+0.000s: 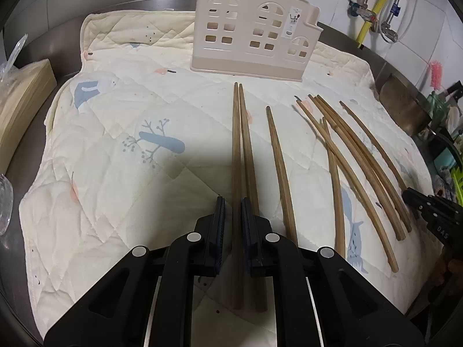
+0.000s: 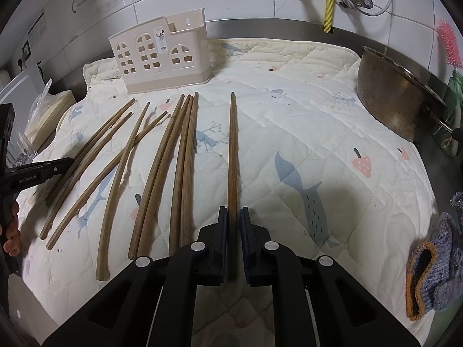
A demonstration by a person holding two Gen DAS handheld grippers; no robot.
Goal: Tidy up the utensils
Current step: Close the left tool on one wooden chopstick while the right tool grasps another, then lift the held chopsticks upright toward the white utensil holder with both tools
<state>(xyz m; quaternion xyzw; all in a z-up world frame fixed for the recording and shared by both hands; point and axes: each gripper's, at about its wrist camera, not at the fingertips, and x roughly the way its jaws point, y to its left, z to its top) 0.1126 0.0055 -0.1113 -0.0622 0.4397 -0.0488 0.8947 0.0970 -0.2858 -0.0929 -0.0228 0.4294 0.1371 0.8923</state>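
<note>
Several wooden chopsticks lie on a quilted mat (image 1: 115,156). My left gripper (image 1: 232,205) has its jaws close around one chopstick (image 1: 236,150) of a pair; the second (image 1: 246,144) lies just outside the right pad. A beige house-shaped utensil holder (image 1: 251,37) stands beyond, also seen in the right wrist view (image 2: 159,57). My right gripper (image 2: 233,217) has its jaws close around a single chopstick (image 2: 232,150). A loose bunch of chopsticks (image 2: 179,156) lies to its left.
A metal bowl (image 2: 396,98) sits at the mat's right edge. A knitted cloth (image 2: 434,269) lies at the front right. A tan box (image 1: 23,101) and plastic bags are at the left. Tiled wall with pipes (image 2: 330,0) behind.
</note>
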